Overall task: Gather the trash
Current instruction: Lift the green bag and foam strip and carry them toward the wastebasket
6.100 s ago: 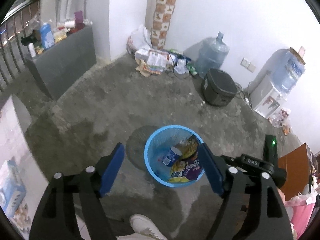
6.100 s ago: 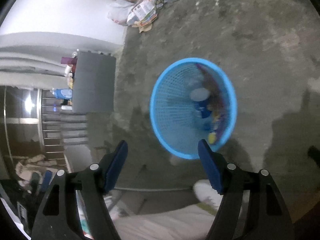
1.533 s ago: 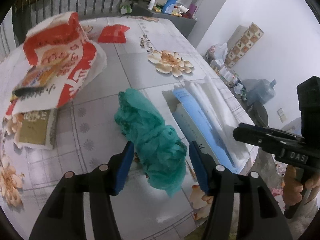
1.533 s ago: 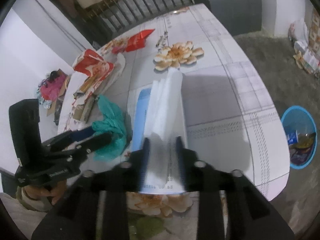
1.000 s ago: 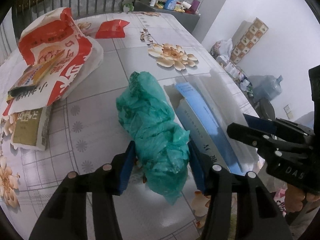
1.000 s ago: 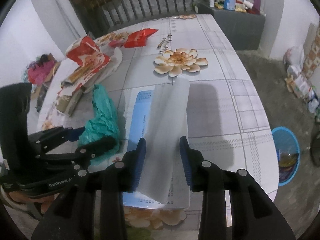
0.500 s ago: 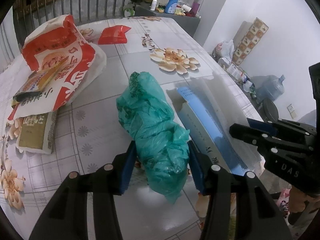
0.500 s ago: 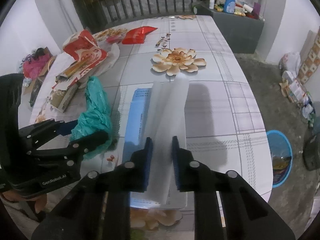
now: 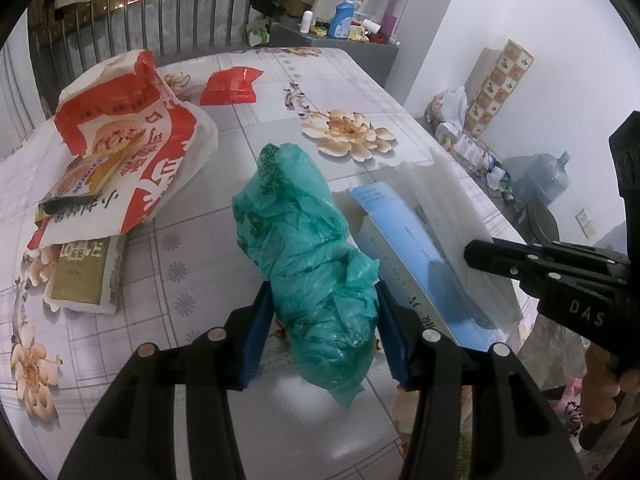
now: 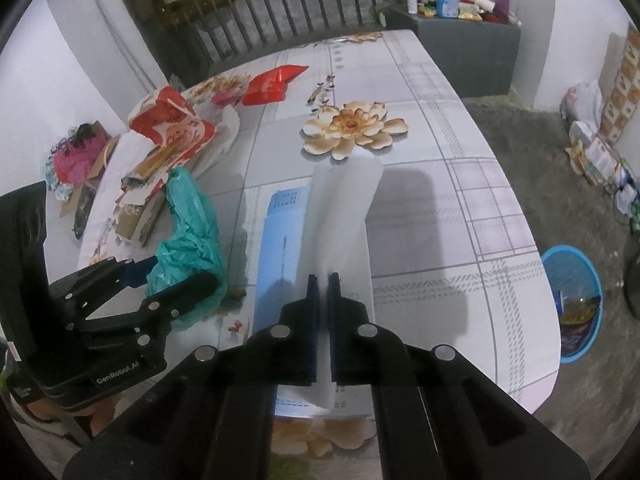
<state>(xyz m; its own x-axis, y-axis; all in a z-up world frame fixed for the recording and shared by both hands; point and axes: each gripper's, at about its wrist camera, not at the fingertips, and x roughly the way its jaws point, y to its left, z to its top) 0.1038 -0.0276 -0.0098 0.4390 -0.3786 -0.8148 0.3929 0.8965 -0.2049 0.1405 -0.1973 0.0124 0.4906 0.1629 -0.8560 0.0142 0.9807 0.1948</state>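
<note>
A crumpled green plastic bag [image 9: 312, 248] lies on the flower-patterned table [image 10: 424, 248]. My left gripper [image 9: 324, 300] is shut on its near end, a blue pad pressed to each side. Just right of it, a translucent white sheet [image 10: 344, 208] curls up over a flat blue-and-white box [image 10: 280, 248]. My right gripper [image 10: 323, 280] is closing the last bit, and its pads pinch the sheet's near edge. From the left wrist, the right gripper [image 9: 472, 250] reaches in from the right onto the sheet [image 9: 452, 200]. The blue trash basket [image 10: 576, 354] stands on the floor past the table's right edge.
A red-and-white bag [image 9: 132, 152], a gold pack [image 9: 80, 276] and a red wrapper [image 9: 230, 86] lie on the table's left and far parts. Behind it stand a railing and a grey cabinet [image 10: 460, 52] with bottles. Water jugs and clutter line the wall.
The right gripper's jaws have come together on the white sheet, folding it narrower and lifting it. The left gripper has kept its hold on the green bag and hardly moved.
</note>
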